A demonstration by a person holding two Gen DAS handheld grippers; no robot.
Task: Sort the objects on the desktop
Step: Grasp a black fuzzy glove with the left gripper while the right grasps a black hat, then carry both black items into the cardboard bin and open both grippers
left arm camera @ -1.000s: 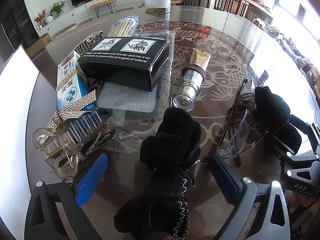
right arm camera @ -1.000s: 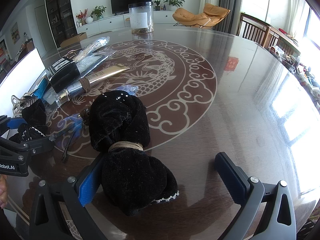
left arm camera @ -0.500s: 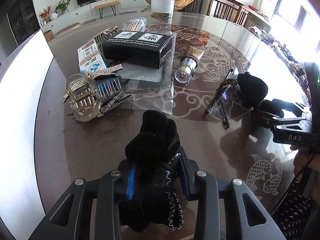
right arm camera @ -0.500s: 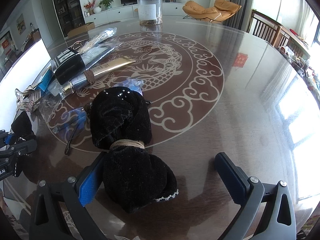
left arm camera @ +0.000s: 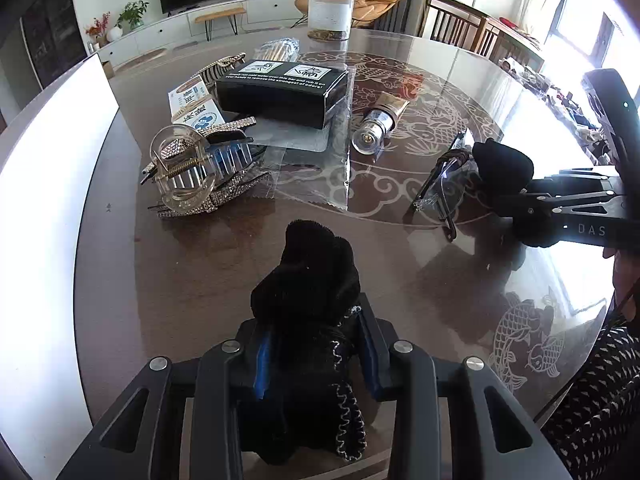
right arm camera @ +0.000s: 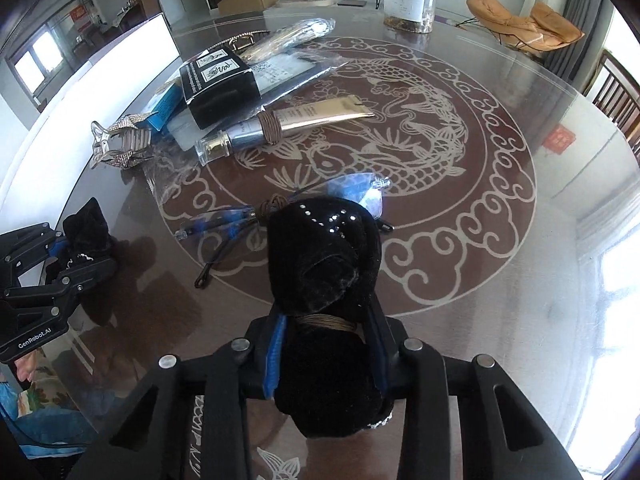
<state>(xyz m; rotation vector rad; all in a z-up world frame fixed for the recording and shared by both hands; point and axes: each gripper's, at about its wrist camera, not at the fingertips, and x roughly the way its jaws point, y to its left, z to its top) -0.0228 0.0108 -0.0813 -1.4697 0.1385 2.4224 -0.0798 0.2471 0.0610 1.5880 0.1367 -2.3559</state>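
Note:
Two black velvet pouches are in hand over a round glass-topped table. My left gripper is shut on the pouch with silver trim, gripping its lower half. It also shows at the left edge of the right wrist view as left gripper and pouch. My right gripper is closing, its jaws pressing the cord-tied neck of the studded pouch. From the left wrist camera, that pouch pokes out of the right gripper at the right.
Blue-tinted glasses lie just beyond the studded pouch. Farther left are a gold cosmetic tube, a black box, a blue-and-white carton and clear rhinestone hair clips. A jar stands at the far edge; a white panel flanks the left.
The left jaws shut on the trimmed pouch and drew it back from the clutter. The right jaws, wide open half a second ago, have closed onto the studded pouch's neck.

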